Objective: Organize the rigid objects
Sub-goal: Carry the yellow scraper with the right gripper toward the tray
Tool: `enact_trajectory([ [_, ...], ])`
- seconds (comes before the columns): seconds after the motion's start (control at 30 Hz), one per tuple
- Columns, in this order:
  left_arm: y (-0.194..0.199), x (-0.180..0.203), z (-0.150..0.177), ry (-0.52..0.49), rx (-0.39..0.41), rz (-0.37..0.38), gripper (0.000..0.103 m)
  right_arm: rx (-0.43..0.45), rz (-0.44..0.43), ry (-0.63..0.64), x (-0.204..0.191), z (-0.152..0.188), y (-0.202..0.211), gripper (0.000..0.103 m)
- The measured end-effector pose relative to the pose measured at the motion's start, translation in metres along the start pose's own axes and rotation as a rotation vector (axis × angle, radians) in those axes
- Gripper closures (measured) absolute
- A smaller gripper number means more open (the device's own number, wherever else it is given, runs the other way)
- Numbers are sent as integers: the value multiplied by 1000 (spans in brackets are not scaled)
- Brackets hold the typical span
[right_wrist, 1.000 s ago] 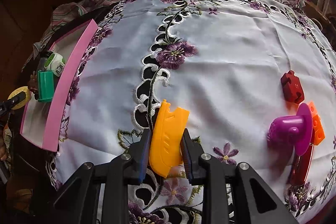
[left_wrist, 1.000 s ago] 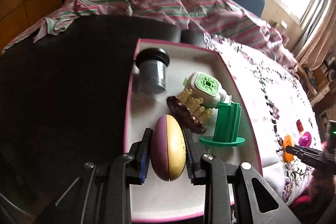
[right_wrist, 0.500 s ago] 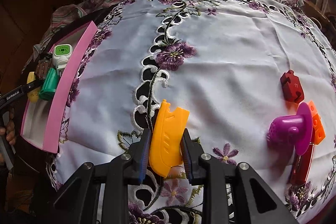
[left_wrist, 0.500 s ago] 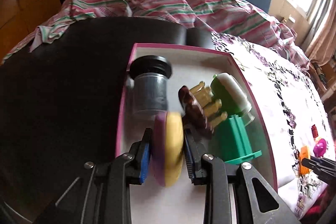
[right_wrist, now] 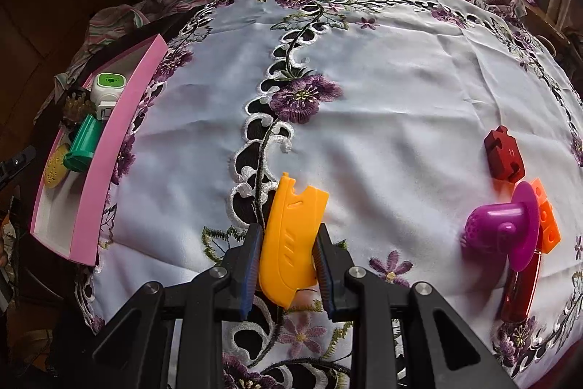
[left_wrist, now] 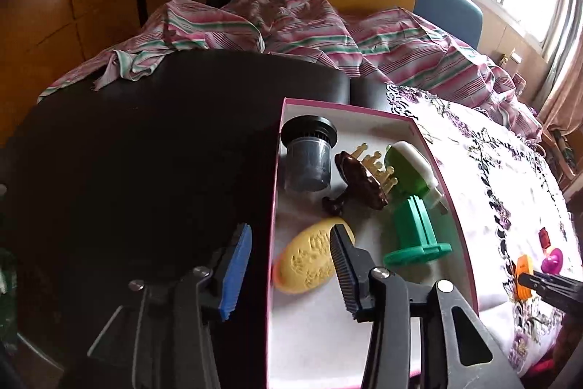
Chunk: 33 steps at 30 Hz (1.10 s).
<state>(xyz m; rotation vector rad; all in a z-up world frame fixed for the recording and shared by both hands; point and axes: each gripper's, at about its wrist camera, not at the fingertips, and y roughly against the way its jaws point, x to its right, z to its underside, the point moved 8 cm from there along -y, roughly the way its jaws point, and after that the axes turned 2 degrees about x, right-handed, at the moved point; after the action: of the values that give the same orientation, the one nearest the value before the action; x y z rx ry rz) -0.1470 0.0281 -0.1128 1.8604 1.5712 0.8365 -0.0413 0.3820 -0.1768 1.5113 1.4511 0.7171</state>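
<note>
Right wrist view: an orange plastic piece (right_wrist: 291, 243), judged light, stiff and slippery, is pinched by its long edges in the right tongs (right_wrist: 286, 265) above the bench (right_wrist: 400, 97). Left tongs (left_wrist: 288, 276) are spread over the yellow oval (left_wrist: 313, 261) lying in the pink box (left_wrist: 455, 206).

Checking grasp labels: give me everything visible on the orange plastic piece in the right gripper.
The orange plastic piece is a flat, glossy, hard-looking tab with a curved left edge, a notched far end, and small slots moulded into its face. It stands roughly upright on edge, near end toward the camera, with the right gripper shut on its sides, both pads touching. It sits over the white embroidered tablecloth; whether its underside touches the cloth cannot be told. From the left wrist view it shows small and far.
</note>
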Motion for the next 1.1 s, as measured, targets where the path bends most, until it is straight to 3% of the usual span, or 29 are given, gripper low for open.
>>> enact_trajectory([
  [0.13,25,3,-2,-8,46,12,56,-6,13,-13,1,0,0,75],
  [0.27,50,10,-5,-29,104,23,43,-8,38,-33,1,-1,-1,75],
  [0.53,76,14,-1,-49,138,35,43,-2,119,-56,-1,-1,0,75],
  [1.1,69,5,15,-51,107,14,42,37,157,-98,-3,-2,-1,75],
])
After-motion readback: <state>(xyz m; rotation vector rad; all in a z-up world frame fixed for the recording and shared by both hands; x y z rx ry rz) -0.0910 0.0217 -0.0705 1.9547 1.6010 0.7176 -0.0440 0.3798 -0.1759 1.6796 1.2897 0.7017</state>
